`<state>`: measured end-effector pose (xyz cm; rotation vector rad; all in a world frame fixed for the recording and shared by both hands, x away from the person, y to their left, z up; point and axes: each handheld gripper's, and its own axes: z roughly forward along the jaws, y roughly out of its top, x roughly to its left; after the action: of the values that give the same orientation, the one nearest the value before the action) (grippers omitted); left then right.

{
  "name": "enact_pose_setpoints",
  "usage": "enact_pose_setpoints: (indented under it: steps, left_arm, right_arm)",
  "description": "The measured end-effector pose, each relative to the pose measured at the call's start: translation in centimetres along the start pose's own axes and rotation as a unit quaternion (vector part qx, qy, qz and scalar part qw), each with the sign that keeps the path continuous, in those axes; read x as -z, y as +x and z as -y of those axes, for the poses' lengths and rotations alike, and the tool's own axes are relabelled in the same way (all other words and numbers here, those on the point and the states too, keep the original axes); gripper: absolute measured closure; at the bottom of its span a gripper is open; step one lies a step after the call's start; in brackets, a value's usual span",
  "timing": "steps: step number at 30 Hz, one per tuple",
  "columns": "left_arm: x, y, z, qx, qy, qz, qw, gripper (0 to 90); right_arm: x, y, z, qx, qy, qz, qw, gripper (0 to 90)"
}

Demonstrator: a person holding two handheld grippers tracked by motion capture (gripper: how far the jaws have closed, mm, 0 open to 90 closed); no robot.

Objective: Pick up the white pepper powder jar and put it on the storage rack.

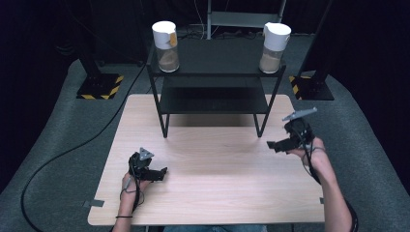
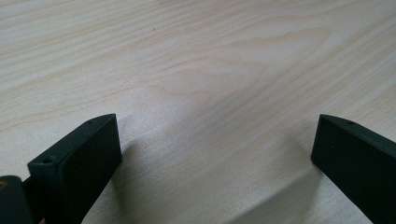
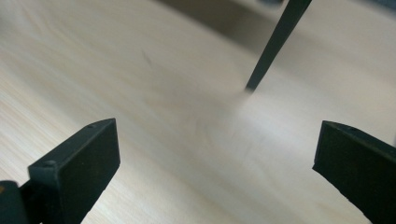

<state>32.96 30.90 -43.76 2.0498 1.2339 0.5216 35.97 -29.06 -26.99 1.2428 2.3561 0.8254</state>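
Ahead, black shelf (image 1: pixel 215 92) with two jars (image 1: pixel 165 39), between the tongs (image 1: pixel 278 144).

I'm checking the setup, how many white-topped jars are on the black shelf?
2: the left jar on the shelf top's left end, the right jar on its right end. None hidden, as far as visible.

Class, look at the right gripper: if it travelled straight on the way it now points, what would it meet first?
Most likely the wooden tabletop, since the right gripper tilts down at it with open, empty jaws. The black shelf leg stands beyond, slightly off line; depth is uncertain.
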Motion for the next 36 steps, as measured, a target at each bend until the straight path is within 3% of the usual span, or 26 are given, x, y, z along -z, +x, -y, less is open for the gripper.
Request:
enact_pose_setpoints:
  steps: [5, 12, 18, 28, 36]
  left_arm:
    - [0.0, 0.0, 0.0, 0.000, 0.000, 0.000, 1.0000, 1.3]
    - [0.0, 0.0, 0.0, 0.000, 0.000, 0.000, 1.0000, 1.3]
    - [0.0, 0.0, 0.0, 0.000, 0.000, 0.000, 1.0000, 1.3]
    - [0.0, 0.0, 0.0, 0.000, 0.000, 0.000, 1.0000, 1.3]
    - [0.0, 0.0, 0.0, 0.000, 0.000, 0.000, 1.0000, 1.3]
  right_arm:
    - [-4.2, 0.2, 5.4, -0.032, 0.006, -0.008, 0.9994, 0.0]
    - [-6.4, 1.8, 12.0, -0.066, -0.058, 0.005, 0.9961, 0.0]
    - [-7.9, 3.5, 15.6, -0.079, -0.112, 0.019, 0.9904, 0.0]
    - [-8.7, 4.4, 15.4, -0.078, -0.090, 0.029, 0.9925, 0.0]
    - [-8.6, 5.0, 15.9, -0.078, -0.104, 0.045, 0.9905, 0.0]
